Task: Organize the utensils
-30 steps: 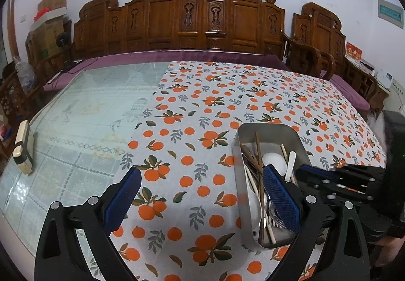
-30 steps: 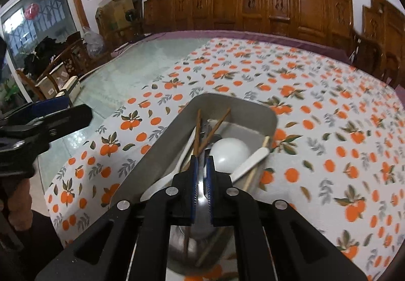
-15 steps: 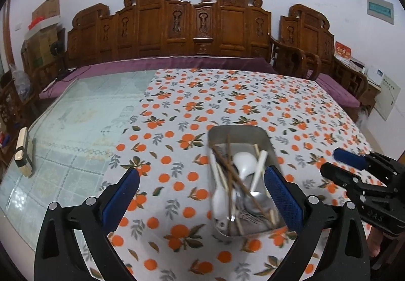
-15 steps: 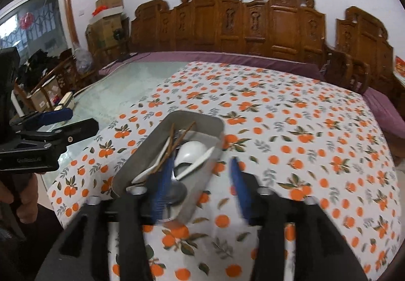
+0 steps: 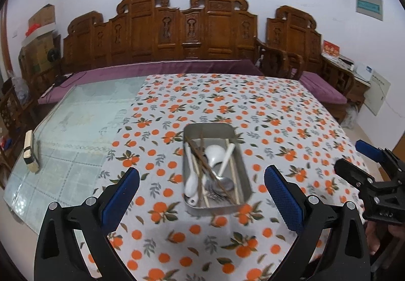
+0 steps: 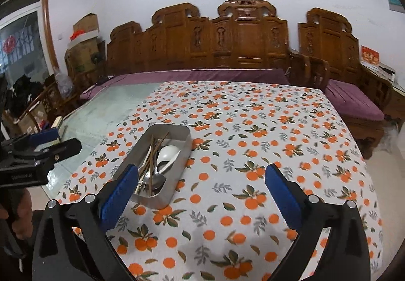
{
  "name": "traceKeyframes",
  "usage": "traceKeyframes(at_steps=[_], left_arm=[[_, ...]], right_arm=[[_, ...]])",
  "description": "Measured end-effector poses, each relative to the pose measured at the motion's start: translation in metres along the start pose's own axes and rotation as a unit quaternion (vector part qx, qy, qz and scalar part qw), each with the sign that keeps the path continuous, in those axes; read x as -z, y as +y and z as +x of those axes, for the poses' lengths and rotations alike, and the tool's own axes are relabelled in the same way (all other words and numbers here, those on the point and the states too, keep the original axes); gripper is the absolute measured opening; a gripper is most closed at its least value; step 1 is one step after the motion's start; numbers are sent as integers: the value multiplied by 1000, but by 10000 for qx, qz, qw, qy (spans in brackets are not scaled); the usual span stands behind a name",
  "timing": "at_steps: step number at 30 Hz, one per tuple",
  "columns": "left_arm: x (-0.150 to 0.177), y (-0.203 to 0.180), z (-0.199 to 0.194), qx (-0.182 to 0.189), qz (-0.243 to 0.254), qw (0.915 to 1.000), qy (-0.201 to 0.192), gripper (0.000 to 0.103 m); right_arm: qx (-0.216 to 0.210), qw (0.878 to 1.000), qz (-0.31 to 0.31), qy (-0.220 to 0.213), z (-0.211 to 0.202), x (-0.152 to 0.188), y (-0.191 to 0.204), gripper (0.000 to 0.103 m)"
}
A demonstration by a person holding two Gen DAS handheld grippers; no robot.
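Observation:
A metal tray (image 5: 239, 145) stands on the orange-print tablecloth (image 5: 265, 113) and holds white spoons (image 5: 215, 153), metal spoons, a fork and several chopsticks (image 5: 202, 159). It also shows in the right wrist view (image 6: 181, 167). My left gripper (image 5: 201, 194) is open and empty, raised above the near end of the tray. My right gripper (image 6: 201, 194) is open and empty, raised above the cloth to the right of the tray; it also shows at the right edge of the left wrist view (image 5: 364, 162).
The left part of the table is bare glass (image 5: 76, 129) with a small wooden block (image 5: 30, 151) near its left edge. A carved wooden bench (image 5: 187, 35) with purple cushions runs behind the table. Cardboard boxes (image 5: 40, 27) stand at the far left.
Both grippers have pulled back and up from the tray. My right gripper was shut over the utensils a second ago and is now wide open and empty.

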State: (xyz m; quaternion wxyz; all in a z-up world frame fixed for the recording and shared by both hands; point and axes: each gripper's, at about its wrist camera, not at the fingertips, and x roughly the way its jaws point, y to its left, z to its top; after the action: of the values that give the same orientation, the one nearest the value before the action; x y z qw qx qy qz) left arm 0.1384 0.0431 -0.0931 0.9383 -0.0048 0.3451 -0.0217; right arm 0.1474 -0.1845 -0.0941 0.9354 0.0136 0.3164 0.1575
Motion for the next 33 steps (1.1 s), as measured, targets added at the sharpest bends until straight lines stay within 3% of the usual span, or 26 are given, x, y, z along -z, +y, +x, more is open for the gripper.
traceKeyframes(at_steps=[15,26,33], left_arm=[[-2,-37,-69,10,160,9987,-488,95],[-22,-54,-129,30,224,9943,-1046,95],[-21,-52,-152,-47,109,9915,-1293,95]], right_arm=[[393,9972,70,-630,-87,-6,-5,100],[400,9903,-36,-1330,-155,-29,5,100],[381,9875,-134,-1525,-175,-33,15,100]])
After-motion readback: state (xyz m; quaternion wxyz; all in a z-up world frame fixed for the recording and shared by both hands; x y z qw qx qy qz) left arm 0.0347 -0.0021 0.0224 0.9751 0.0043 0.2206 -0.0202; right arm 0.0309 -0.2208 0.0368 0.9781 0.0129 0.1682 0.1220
